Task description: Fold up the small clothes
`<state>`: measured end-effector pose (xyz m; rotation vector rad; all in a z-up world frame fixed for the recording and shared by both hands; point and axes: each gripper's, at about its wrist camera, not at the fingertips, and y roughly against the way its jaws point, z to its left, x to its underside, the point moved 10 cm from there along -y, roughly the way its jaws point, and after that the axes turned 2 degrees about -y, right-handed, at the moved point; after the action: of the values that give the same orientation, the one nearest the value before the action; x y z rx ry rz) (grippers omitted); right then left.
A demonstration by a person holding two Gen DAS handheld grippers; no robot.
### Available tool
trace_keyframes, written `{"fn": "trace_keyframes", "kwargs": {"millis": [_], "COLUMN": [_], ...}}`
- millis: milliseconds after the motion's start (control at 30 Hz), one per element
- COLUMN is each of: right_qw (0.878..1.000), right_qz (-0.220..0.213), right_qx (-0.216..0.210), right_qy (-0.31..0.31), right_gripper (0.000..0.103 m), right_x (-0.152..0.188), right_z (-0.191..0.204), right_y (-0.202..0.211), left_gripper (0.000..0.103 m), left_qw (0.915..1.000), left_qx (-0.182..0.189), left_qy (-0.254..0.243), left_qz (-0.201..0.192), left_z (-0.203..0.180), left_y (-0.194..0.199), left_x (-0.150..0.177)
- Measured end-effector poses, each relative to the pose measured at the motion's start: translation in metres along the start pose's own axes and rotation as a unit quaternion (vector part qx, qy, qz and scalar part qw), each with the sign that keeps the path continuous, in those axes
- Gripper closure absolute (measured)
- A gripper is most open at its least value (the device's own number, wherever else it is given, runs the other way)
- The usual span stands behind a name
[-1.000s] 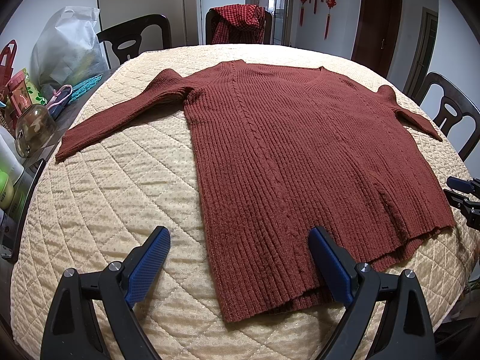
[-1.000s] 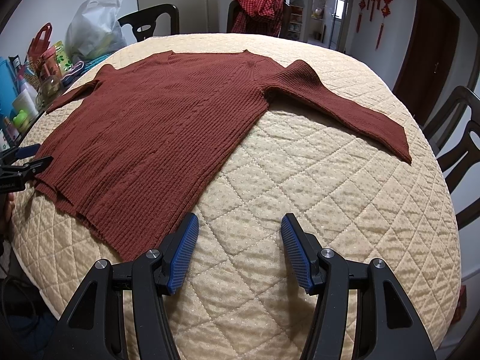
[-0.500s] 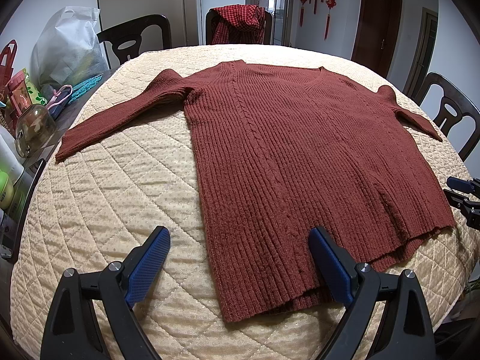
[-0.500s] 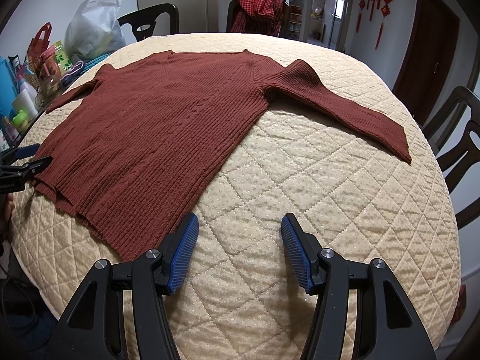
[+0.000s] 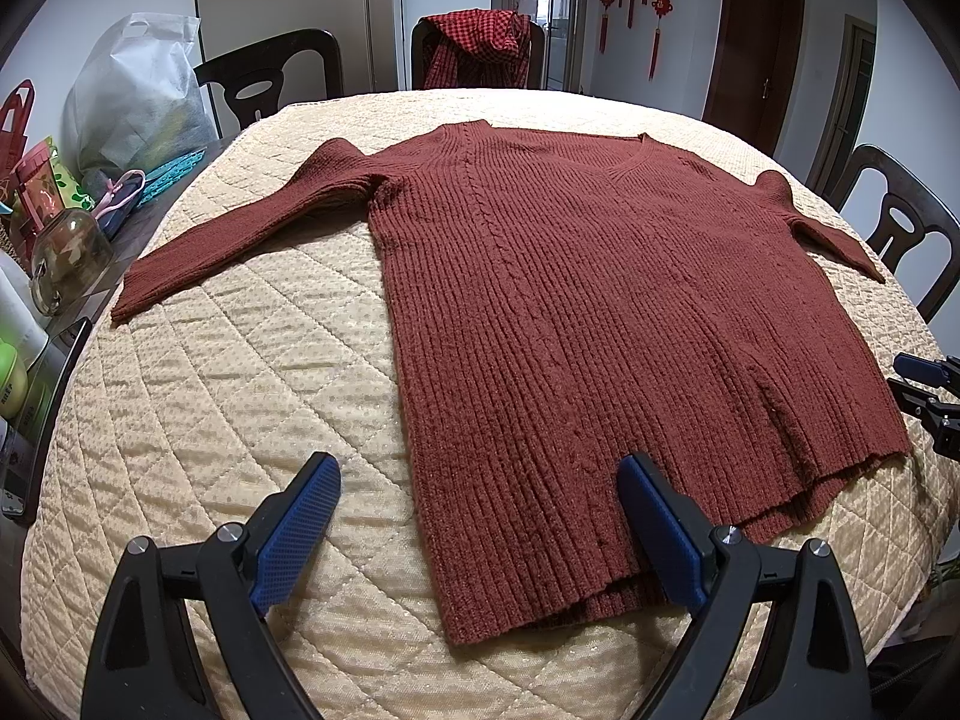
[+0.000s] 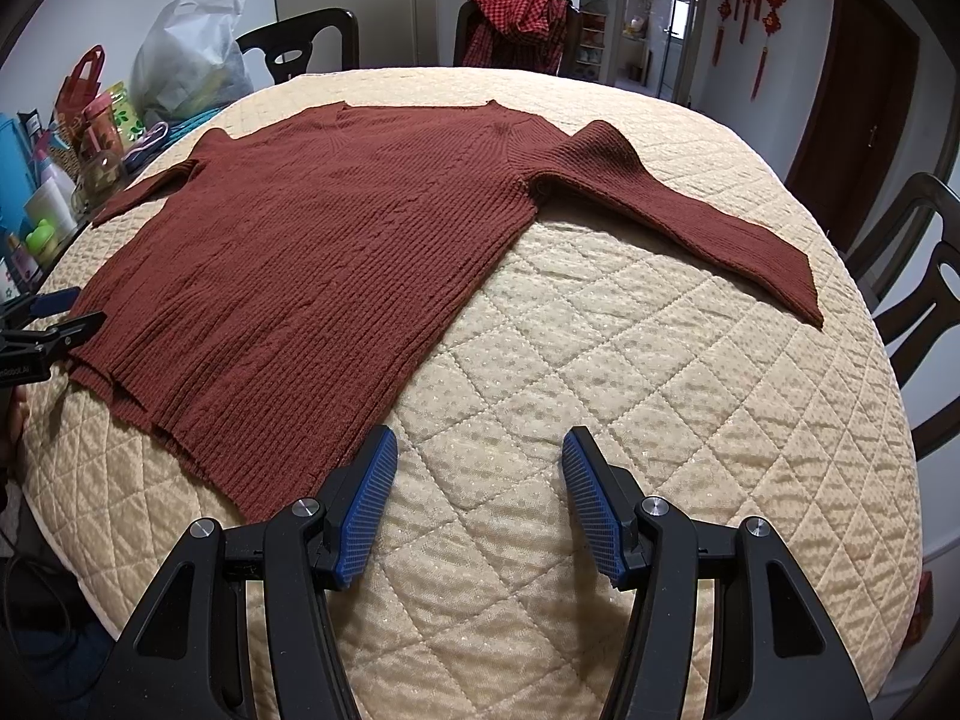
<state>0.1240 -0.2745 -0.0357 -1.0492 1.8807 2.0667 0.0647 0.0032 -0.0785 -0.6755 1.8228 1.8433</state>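
A rust-red ribbed sweater lies flat and spread on the quilted beige table cover, both sleeves stretched out to the sides. My left gripper hovers open over the sweater's near left hem corner, holding nothing. In the right wrist view the same sweater fills the left half, and my right gripper is open above bare quilt just right of the hem. The right sleeve runs out toward the far right.
Dark wooden chairs ring the table; one holds a red checked garment. Bags, a glass jar and bottles crowd a side surface at the left. Another chair stands close at the right edge.
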Motion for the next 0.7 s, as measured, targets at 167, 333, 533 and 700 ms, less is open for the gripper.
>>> {"fn": "trace_keyframes", "kwargs": {"millis": [167, 333, 533, 700], "right_qw": [1.000, 1.000, 1.000, 1.000], "right_qz": [0.000, -0.001, -0.001, -0.001], "right_qx": [0.000, 0.000, 0.001, 0.001], "right_qy": [0.000, 0.000, 0.000, -0.001], "right_gripper": [0.045, 0.045, 0.045, 0.045], "right_x": [0.0001, 0.0000, -0.0009, -0.0007], "right_z": [-0.0002, 0.0001, 0.0005, 0.0006], "right_y": [0.0000, 0.0004, 0.0007, 0.0007], "left_gripper": [0.007, 0.007, 0.007, 0.007], "left_qw": [1.0000, 1.0000, 1.0000, 1.0000], "left_qx": [0.000, 0.000, 0.000, 0.000], "left_qy": [0.000, 0.000, 0.000, 0.000], "left_qz": [0.000, 0.000, 0.000, 0.000], "left_z": [0.0000, 0.0000, 0.0000, -0.0001], "left_y": [0.0000, 0.0000, 0.0000, 0.0000], "left_x": [0.0000, 0.0000, 0.0001, 0.0001]}}
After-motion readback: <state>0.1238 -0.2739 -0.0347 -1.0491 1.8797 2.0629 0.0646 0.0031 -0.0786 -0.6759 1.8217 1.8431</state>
